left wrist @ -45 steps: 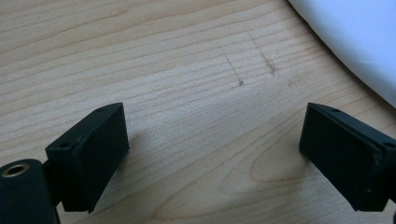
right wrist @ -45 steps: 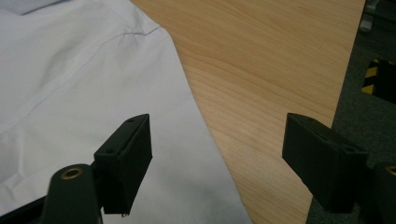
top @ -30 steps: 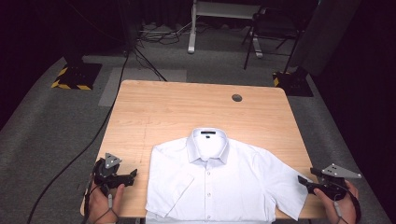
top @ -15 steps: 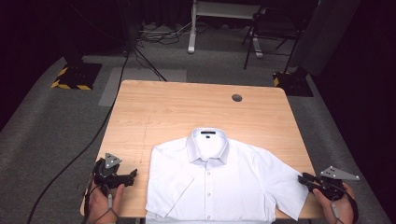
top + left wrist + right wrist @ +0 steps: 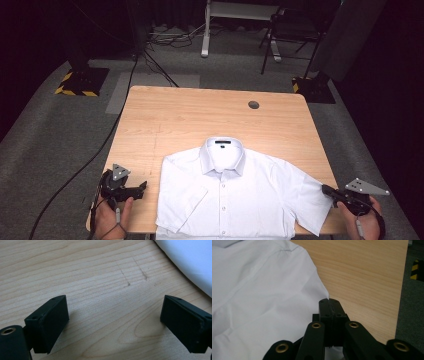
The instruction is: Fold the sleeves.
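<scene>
A white short-sleeved button shirt [image 5: 235,195] lies flat, front up, on the near half of the wooden table [image 5: 200,120], collar pointing away. My left gripper [image 5: 142,187] rests low over bare wood just left of the shirt. Its jaws are open with nothing between them, and the shirt's edge [image 5: 190,260] lies beyond them to the right in the left gripper view. My right gripper [image 5: 327,190] is at the table's right front corner, shut on the hem of the shirt's right-hand sleeve [image 5: 262,290]. In the right gripper view the closed jaws [image 5: 329,301] pinch the sleeve's corner.
A round cable hole [image 5: 253,105] sits in the far right of the tabletop. The table's right edge [image 5: 400,290] runs close beside my right gripper, with grey carpet below. A black cable [image 5: 95,155] trails across the floor on the left.
My right gripper has shifted slightly left, in toward the sleeve edge. The left gripper and the shirt have stayed put.
</scene>
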Demonstrator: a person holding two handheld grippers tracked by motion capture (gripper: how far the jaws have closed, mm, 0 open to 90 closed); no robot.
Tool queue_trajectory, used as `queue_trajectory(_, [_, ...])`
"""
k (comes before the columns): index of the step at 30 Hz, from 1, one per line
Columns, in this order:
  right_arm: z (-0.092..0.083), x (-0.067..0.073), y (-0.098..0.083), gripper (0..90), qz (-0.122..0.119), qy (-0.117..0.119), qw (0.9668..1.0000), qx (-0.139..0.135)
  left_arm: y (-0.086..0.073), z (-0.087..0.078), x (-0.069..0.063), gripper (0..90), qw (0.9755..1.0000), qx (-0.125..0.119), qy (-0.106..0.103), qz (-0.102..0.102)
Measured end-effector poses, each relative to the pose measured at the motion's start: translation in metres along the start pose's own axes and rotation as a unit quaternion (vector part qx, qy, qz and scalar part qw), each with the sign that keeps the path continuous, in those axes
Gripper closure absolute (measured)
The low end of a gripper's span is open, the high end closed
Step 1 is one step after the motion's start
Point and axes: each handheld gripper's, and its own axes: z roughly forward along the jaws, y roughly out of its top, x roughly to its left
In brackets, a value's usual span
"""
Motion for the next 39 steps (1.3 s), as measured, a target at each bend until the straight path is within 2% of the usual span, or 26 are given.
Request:
queue_trajectory(7, [-0.013, 0.013, 0.021, 89.9, -0.018, 0.013, 0.9995, -0.022, 0.000, 0.000, 0.000, 8.0, 1.0000, 0.000, 0.000, 0.000])
queue_trajectory(21, [-0.020, 0.043, 0.056, 89.8, -0.057, 0.040, 0.9961, -0.054, 0.000, 0.000, 0.000, 8.0, 1.0000, -0.001, 0.001, -0.002])
queue_trajectory(30, [-0.012, 0.067, 0.079, 89.8, -0.090, 0.067, 0.9919, -0.059, 0.000, 0.000, -0.001, 8.0, 1.0000, 0.000, 0.002, -0.002])
queue_trajectory(39, [-0.002, 0.083, 0.090, 89.7, -0.102, 0.082, 0.9900, -0.054, 0.000, 0.000, -0.001, 8.0, 1.0000, -0.001, 0.002, -0.003])
